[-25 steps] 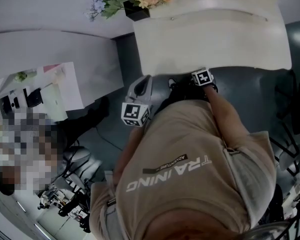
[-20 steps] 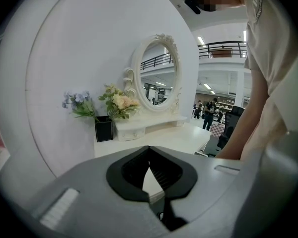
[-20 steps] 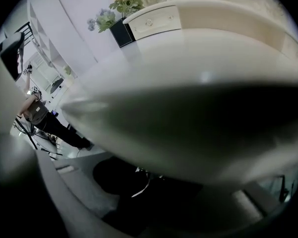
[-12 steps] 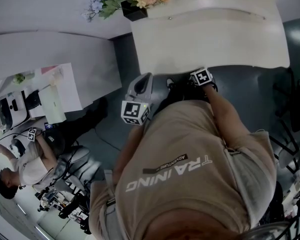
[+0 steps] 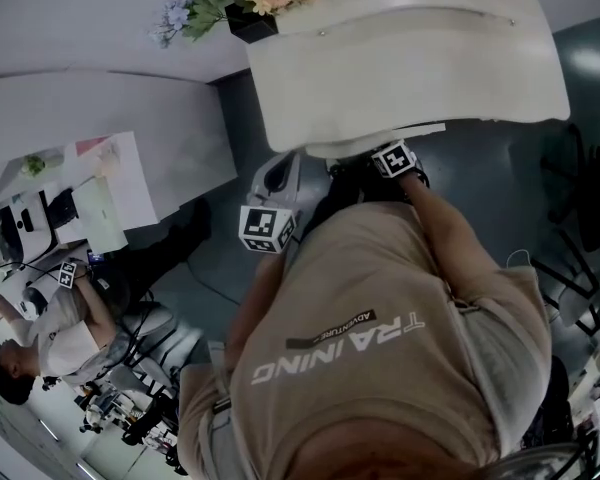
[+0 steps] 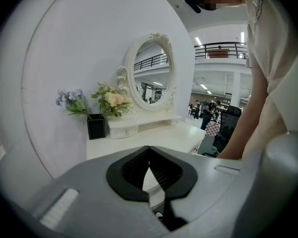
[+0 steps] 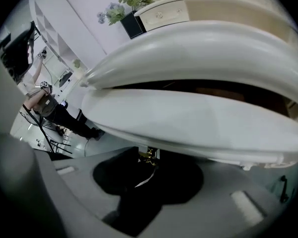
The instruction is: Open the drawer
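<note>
One drawer, partly out beneath the worktop, its pull in the right gripper.
The drawer (image 7: 188,123) sits just under the worktop (image 5: 400,58), with a dark gap above its curved white front. It looks rigid, smooth-painted and probably light-running, so the small brass pull (image 7: 149,155) at mid-front is the sound hold. The right gripper (image 7: 150,163) has its fingers clamped on that pull; the left gripper (image 6: 149,170), off the worktop's near edge, has its fingers together on nothing. Only the right gripper view shows pull and gap; only the left gripper view shows the mirror (image 6: 151,73) at the worktop's back.
</note>
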Demonstrator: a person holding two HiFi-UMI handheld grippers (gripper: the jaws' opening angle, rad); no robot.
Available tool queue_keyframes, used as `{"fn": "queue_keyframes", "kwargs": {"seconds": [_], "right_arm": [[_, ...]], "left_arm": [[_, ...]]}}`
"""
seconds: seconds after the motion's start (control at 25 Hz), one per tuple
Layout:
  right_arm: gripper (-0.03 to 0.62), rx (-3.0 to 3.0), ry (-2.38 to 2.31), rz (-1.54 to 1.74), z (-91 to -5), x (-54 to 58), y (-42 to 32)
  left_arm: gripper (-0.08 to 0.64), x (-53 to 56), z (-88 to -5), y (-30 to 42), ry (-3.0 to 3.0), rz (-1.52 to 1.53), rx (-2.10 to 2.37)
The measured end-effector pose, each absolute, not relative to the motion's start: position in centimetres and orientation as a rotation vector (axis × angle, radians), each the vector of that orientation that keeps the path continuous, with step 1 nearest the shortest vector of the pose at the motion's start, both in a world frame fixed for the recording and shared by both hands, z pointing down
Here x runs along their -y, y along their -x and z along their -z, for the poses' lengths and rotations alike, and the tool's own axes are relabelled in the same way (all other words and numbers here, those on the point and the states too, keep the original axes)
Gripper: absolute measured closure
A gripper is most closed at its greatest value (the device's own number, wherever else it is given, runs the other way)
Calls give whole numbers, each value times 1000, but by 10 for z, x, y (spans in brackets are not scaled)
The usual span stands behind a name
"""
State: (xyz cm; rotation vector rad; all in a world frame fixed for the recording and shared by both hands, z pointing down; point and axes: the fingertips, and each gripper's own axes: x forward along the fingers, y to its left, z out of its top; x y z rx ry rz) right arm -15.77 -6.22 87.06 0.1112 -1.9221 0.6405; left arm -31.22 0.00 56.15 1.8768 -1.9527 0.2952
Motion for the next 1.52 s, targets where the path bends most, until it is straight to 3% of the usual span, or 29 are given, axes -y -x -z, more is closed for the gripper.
{"fn": "queue_keyframes", "kwargs": {"seconds": [0.48,1.2,1.36,1.52], "right_arm": [[453,1911,-105,-604,-876,33,118],[453,1857,-190,-604,-876,-31,81],[453,1632,-250,-598,-875,-39,37],[453,1779,-191,-619,-873,-52,61]], "left_arm": [[554,2,-572,271,-1929,-254,1905],[554,-67,-590,268,-2080,-263,1717],[554,-69,-590,266,-2100,-265,1705],[554,-81,-591,255,-2083,-267,1706]]}}
